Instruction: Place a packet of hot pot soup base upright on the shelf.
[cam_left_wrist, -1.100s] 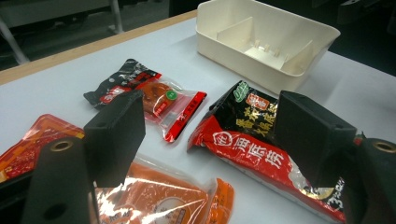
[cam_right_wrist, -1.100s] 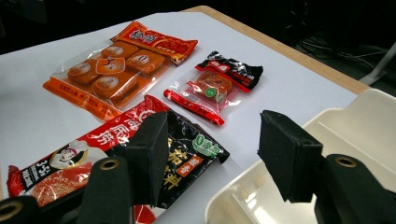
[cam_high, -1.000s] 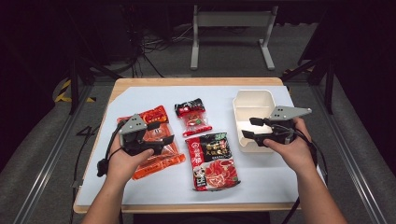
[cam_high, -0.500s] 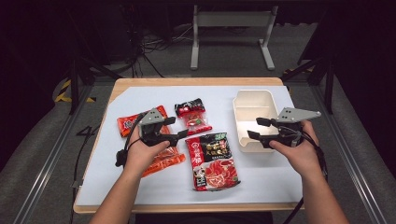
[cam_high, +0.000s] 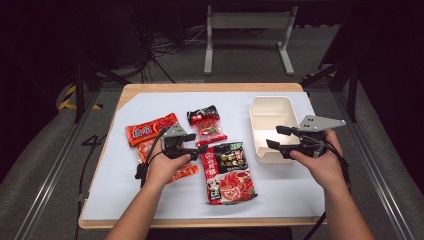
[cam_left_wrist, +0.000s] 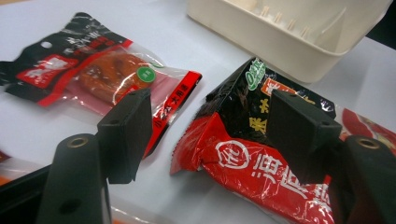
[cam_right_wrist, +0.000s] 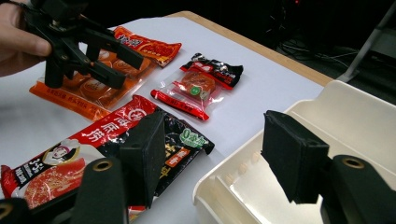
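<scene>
My left gripper (cam_high: 197, 144) is low over the table, pointing right at the top edge of a large red-and-black food packet (cam_high: 227, 170). In the left gripper view its jaws (cam_left_wrist: 212, 126) straddle that packet's top corner (cam_left_wrist: 247, 163). They have just been closing, but the pads stand clear of it. A small red-and-black snack packet (cam_high: 206, 124) lies just beyond. My right gripper (cam_high: 275, 137) is open, with nothing gripped. It hovers at the near left corner of a cream divided container (cam_high: 252, 120), one jaw over the container (cam_right_wrist: 355, 107) and one over the large packet (cam_right_wrist: 70, 154).
A red-orange packet (cam_high: 150, 130) and an orange see-through packet (cam_high: 187, 171) lie at the left, partly under my left hand. Everything rests on a white sheet (cam_high: 150, 200) over a wooden table. A metal frame stands on the floor behind.
My left hand has moved right and down, from over the orange packets to the large packet's top edge. The right gripper has stayed at the container.
</scene>
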